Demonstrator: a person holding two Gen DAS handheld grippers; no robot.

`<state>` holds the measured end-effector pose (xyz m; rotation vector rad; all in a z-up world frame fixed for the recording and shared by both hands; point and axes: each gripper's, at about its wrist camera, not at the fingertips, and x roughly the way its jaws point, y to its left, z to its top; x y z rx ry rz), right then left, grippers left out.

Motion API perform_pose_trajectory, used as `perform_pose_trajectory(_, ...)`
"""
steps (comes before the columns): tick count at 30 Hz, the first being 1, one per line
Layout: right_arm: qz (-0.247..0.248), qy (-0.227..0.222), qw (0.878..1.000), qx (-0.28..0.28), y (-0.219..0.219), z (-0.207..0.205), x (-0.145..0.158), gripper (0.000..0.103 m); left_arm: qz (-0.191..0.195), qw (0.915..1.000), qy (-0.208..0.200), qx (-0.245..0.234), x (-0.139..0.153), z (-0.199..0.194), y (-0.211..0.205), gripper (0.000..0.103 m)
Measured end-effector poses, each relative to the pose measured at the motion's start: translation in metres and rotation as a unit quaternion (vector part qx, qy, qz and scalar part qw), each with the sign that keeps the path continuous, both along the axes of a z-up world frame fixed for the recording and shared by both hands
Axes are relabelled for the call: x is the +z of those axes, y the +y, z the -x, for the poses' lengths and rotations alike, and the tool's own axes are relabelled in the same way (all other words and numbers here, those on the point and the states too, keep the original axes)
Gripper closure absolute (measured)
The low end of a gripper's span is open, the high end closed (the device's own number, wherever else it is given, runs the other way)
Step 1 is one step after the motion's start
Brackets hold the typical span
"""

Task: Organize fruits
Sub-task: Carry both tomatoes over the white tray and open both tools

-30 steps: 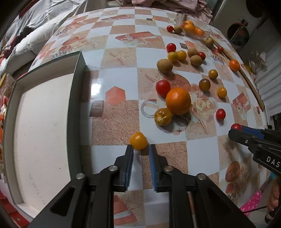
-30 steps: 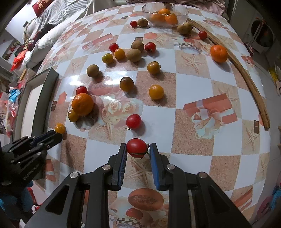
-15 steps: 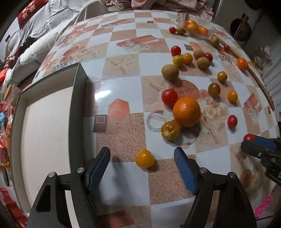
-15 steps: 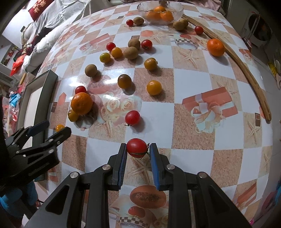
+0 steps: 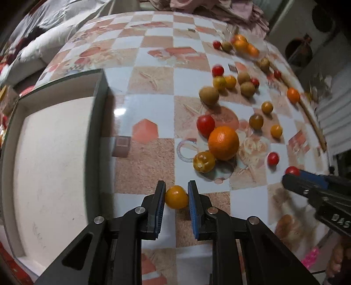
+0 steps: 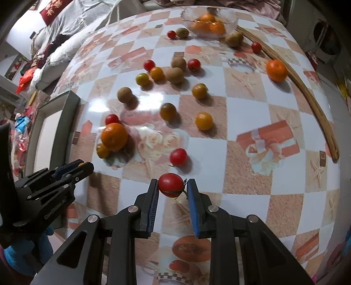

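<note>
My left gripper (image 5: 176, 193) is shut on a small yellow-orange tomato (image 5: 176, 196) just above the table, right of the grey tray (image 5: 99, 114). My right gripper (image 6: 172, 186) is shut on a red tomato (image 6: 171, 184) and shows at the right edge of the left wrist view (image 5: 294, 175). Loose on the checkered table lie a big orange (image 5: 223, 143), a yellow tomato (image 5: 204, 161), red tomatoes (image 6: 178, 156), kiwis (image 6: 124, 94) and more small fruits. A glass bowl (image 6: 232, 19) holding oranges stands at the far edge.
The grey tray has a white floor and raised walls, and sits at the table's left edge (image 6: 72, 105). A curved wooden stick (image 6: 316, 107) lies along the right side. Bedding and clutter lie beyond the table on the left.
My left gripper opened wide half a second ago, moved forward over the yellow-orange tomato and shut on it. My right gripper keeps its hold on the red tomato.
</note>
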<state>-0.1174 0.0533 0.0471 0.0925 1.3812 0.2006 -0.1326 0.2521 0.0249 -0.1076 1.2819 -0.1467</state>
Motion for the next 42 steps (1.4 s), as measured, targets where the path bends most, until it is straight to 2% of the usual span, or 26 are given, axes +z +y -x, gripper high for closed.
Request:
perform_pose_trajectory(7,-0.013,-0.011,0.999,0.033,0.032,-0.011,0.009,0.074,0.005,0.9991,-0.028,0.033,0.032,0.004,0.031,0.081)
perform_pose_trajectory(15,-0.043,-0.018,0.994,0.097,0.102,-0.034,0.016,0.074,-0.023,0.9938,-0.050,0.097,0.048,0.002,0.098,0.081)
perform_pose_trajectory(21,-0.067,-0.020,0.986,0.149,0.170,-0.055,0.015,0.074,-0.060,0.9864,-0.044,0.146,0.033,-0.003,0.155,0.081)
perform_pose_trajectory(28,-0.066,-0.013,0.980,0.188,0.233,-0.080,-0.006,0.074,-0.077,0.9827,-0.027,0.166,0.003,-0.019,0.190,0.081)
perform_pose_trajectory(38,-0.037,-0.003,0.977,0.210,0.269,-0.095,-0.031,0.074,-0.081,0.9827,-0.018,0.166,-0.013,-0.034,0.201,0.081)
perform_pose_trajectory(42,-0.020,-0.007,0.974,0.225,0.276,-0.094,-0.037,0.074,-0.094,0.9829,-0.018,0.157,-0.015,-0.036,0.198,0.080)
